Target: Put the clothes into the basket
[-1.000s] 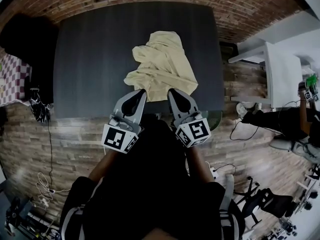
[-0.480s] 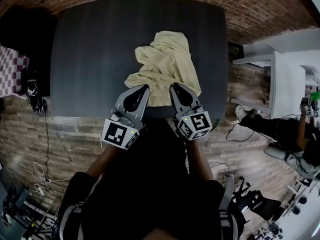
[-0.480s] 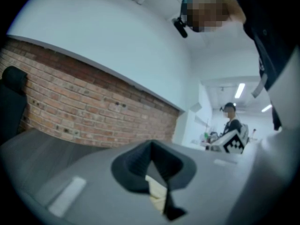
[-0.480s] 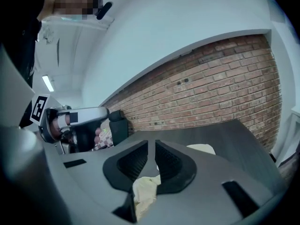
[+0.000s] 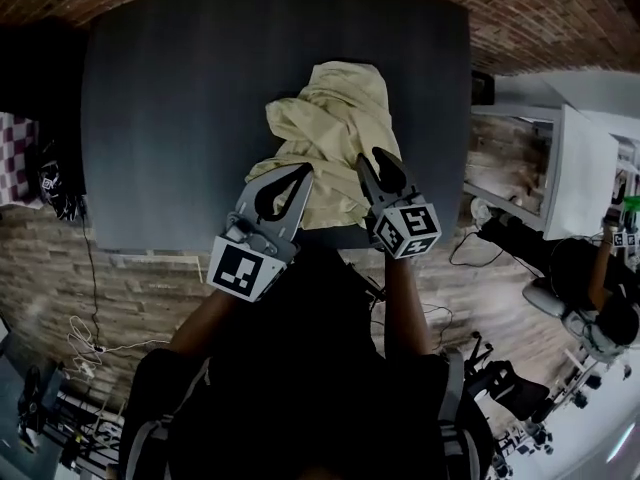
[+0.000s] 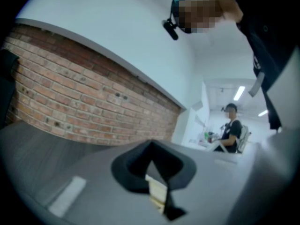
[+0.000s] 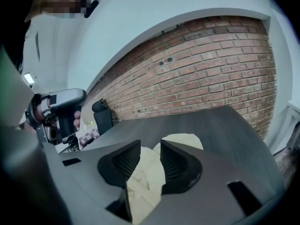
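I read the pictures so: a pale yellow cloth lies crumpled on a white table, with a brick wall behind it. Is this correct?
Not quite: the table is dark grey, not white, as the head view shows. The rest holds: the pale yellow cloth lies crumpled on it, with a brick wall behind.

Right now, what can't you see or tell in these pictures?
Basket: in no view.
Yellow cloth: crumpled, so what garment it is can't be told.
Left gripper view: the left gripper blocks all but a sliver of cloth.
Seated person: too small to tell what they're doing, left gripper view.
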Available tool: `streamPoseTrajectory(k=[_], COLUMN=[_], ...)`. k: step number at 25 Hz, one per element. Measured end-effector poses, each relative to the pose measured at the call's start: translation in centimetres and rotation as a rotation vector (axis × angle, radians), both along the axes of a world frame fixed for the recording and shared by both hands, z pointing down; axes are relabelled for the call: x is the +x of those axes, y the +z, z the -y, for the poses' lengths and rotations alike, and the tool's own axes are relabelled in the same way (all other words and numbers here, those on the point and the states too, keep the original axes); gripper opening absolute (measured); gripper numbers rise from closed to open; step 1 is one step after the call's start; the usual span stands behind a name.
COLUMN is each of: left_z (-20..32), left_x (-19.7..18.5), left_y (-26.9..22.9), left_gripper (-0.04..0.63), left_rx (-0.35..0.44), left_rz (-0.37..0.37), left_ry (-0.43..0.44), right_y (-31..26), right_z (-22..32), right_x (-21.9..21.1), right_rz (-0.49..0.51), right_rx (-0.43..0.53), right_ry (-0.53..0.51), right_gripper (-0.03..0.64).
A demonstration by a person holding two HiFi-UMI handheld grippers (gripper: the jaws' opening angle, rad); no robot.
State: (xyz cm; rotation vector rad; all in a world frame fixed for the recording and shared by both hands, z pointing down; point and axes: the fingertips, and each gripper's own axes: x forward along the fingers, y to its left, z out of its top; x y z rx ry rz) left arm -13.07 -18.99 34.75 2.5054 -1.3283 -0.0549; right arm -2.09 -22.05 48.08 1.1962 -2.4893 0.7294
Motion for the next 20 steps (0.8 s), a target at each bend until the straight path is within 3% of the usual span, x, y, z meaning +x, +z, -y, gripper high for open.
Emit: streamPoseTrajectory(k=[20], left_z=[6.9], left_x=[0.1], left_y=[6.8], left_gripper=[0.002], left_rx=[-0.095], left_rz=[-0.006], left_ry=[0.055], right_y=[12.4], right_z=[12.2], right_x=[4.5], right_rz=[-0.122], right_rx=[-0.173], right_ry=[0.034], right_gripper=[0.242])
